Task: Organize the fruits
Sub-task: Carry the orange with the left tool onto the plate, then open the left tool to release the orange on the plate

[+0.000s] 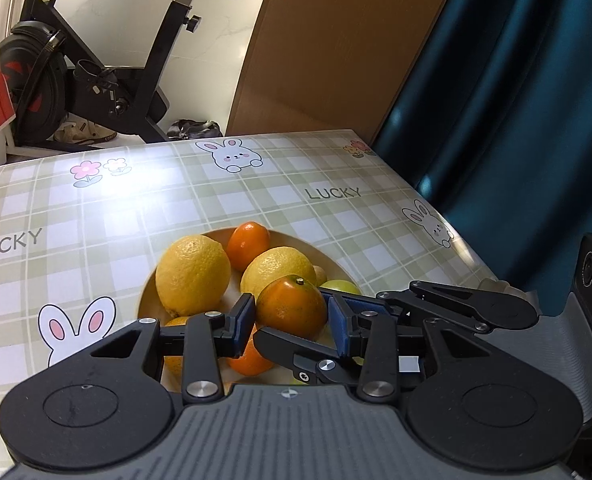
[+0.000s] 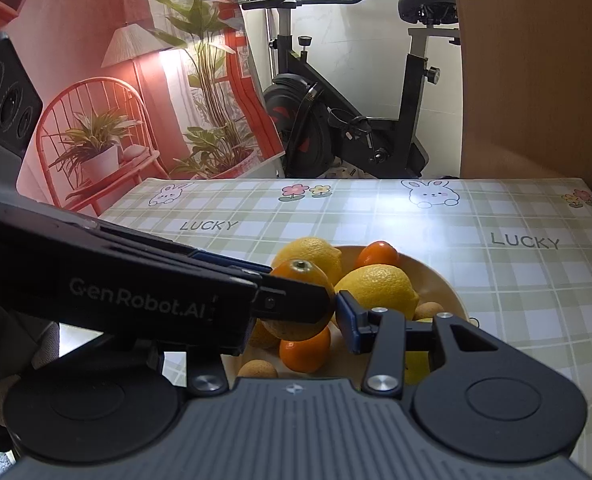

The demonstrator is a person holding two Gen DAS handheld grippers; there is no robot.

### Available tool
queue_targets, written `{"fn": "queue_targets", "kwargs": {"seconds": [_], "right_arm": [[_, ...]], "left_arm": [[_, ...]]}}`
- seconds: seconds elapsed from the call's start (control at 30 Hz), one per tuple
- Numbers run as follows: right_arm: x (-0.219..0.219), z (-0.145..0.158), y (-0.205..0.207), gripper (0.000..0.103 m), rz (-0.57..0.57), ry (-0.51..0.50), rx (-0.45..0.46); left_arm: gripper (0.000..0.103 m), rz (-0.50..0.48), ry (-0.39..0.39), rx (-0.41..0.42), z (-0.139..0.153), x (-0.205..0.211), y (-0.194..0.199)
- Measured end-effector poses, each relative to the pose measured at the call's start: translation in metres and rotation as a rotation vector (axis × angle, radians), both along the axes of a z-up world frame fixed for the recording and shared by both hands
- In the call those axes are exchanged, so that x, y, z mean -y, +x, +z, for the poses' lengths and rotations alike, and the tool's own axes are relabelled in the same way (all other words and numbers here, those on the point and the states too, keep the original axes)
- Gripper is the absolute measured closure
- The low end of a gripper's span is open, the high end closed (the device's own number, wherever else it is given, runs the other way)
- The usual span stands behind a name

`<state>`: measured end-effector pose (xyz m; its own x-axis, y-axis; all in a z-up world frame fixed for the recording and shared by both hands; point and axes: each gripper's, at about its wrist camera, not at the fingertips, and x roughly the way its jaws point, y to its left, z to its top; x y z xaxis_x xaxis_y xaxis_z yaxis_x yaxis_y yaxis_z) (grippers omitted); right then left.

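Note:
A beige bowl [image 1: 328, 258] on the checked tablecloth holds two lemons [image 1: 192, 276], several oranges, green fruit and small brown fruits. My left gripper [image 1: 292, 318] has its blue pads on either side of an orange [image 1: 292, 308] above the bowl. My right gripper [image 2: 328, 312] reaches in from the right; its fingers [image 1: 436, 308] cross the left gripper's right finger. In the right wrist view the same orange [image 2: 304, 280] sits against the right gripper's blue pad [image 2: 348, 320], and the left gripper's arm [image 2: 136, 288] hides the right gripper's left finger.
The table [image 1: 96, 208] has bare cloth to the left and behind the bowl. An exercise bike [image 2: 356, 112] stands beyond the far edge. A wooden panel [image 1: 336, 48] and a blue curtain [image 1: 516, 100] stand to the right. A plant poster [image 2: 136, 100] is left.

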<state>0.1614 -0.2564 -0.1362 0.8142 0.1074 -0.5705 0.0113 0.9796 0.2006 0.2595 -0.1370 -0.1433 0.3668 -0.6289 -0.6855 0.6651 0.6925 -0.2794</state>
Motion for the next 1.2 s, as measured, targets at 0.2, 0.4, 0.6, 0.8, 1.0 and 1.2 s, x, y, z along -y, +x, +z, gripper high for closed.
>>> {"fn": "queue_targets", "kwargs": {"seconds": [0.2, 0.4, 0.6, 0.8, 1.0, 1.2], "right_arm": [[0.013, -0.008, -0.007, 0.057, -0.032, 0.005, -0.023], [0.020, -0.017, -0.010, 0.057, -0.043, 0.006, -0.048], [0.025, -0.026, -0.008, 0.057, -0.050, 0.010, -0.073], [0.024, -0.030, -0.005, 0.057, -0.047, 0.009, -0.094], [0.024, -0.033, -0.001, 0.057, -0.044, 0.010, -0.112], [0.024, -0.035, 0.002, 0.055, -0.045, 0.018, -0.128]], "left_arm": [[0.060, -0.029, 0.017, -0.011, -0.011, 0.014, -0.004], [0.060, -0.038, 0.033, -0.030, -0.021, 0.024, -0.003], [0.060, -0.037, 0.054, -0.045, -0.032, 0.030, 0.001], [0.059, -0.032, 0.061, -0.052, -0.036, 0.030, 0.002], [0.059, -0.024, 0.058, -0.071, -0.042, 0.029, 0.005], [0.058, -0.012, 0.036, -0.094, -0.045, 0.024, 0.006]]}}
